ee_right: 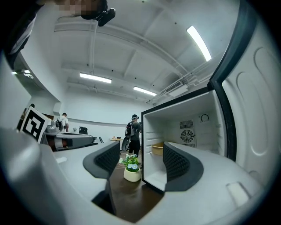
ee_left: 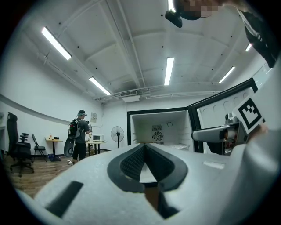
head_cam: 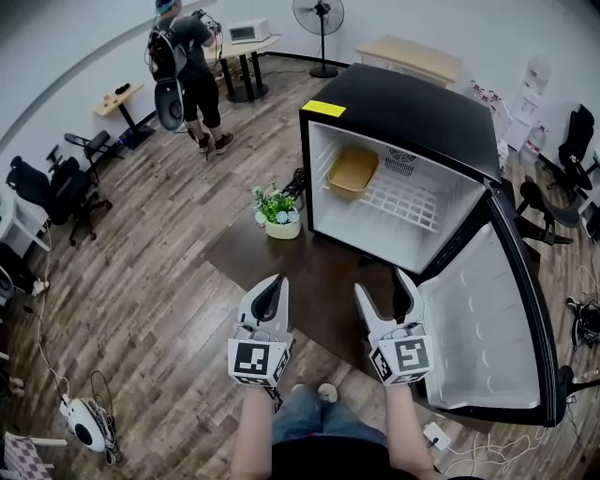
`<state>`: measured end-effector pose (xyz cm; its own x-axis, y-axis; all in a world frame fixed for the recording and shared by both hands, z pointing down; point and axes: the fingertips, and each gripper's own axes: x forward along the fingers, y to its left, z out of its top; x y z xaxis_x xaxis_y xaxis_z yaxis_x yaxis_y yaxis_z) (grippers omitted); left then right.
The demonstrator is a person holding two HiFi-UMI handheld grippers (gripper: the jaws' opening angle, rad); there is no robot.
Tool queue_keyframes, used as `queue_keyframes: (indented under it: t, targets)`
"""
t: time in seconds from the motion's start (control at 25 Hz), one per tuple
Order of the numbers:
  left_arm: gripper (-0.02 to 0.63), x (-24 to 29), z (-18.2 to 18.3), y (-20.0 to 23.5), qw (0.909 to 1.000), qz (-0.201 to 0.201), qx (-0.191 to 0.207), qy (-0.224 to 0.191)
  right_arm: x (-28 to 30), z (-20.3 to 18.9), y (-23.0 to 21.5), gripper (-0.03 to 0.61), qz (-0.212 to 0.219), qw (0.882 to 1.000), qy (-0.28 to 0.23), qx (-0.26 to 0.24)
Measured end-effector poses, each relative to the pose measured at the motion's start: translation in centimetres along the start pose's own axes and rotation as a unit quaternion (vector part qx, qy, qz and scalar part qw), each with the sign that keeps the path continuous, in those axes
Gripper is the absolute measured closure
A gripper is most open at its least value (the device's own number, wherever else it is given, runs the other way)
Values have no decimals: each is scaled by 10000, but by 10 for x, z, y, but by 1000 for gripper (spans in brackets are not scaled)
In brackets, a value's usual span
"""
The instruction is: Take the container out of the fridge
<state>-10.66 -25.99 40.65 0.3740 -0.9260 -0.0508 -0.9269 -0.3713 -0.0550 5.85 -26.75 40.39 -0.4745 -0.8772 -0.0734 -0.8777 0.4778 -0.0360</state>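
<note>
A tan container (head_cam: 352,172) sits at the back left of the wire shelf inside a small black fridge (head_cam: 403,108) whose door (head_cam: 487,319) stands wide open to the right. Both grippers hang in front of the fridge, well short of it. My left gripper (head_cam: 273,291) is shut and holds nothing; in its own view the pads meet at the tip (ee_left: 145,149) with the fridge (ee_left: 160,127) beyond. My right gripper (head_cam: 384,289) is open and empty. The right gripper view looks between the spread jaws (ee_right: 140,159) at the container (ee_right: 158,148).
A small flower pot (head_cam: 278,211) stands on the dark mat (head_cam: 309,272) left of the fridge, also seen as the pot (ee_right: 131,169). A person (head_cam: 187,66) with a backpack stands far off by tables. A fan (head_cam: 319,23) and office chairs line the room.
</note>
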Motion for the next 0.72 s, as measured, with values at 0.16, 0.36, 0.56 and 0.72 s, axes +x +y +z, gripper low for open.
queue_keyframes:
  t: [0.16, 0.36, 0.56, 0.72]
  targets:
    - [607, 16, 2, 0, 9999, -131, -104, -30, 18, 0, -3, 278, 11, 9999, 83, -65]
    - [607, 39, -2, 0, 9993, -351, -116, 37, 45, -2, -8, 278, 2, 9996, 217, -194]
    - [608, 62, -8, 9, 9986, -488, -162, 72, 76, -9, -14, 278, -6, 9986, 424, -315]
    - [607, 83, -11, 19, 9982, -551, -209, 55, 102, -14, -20, 278, -19, 9963, 637, -581]
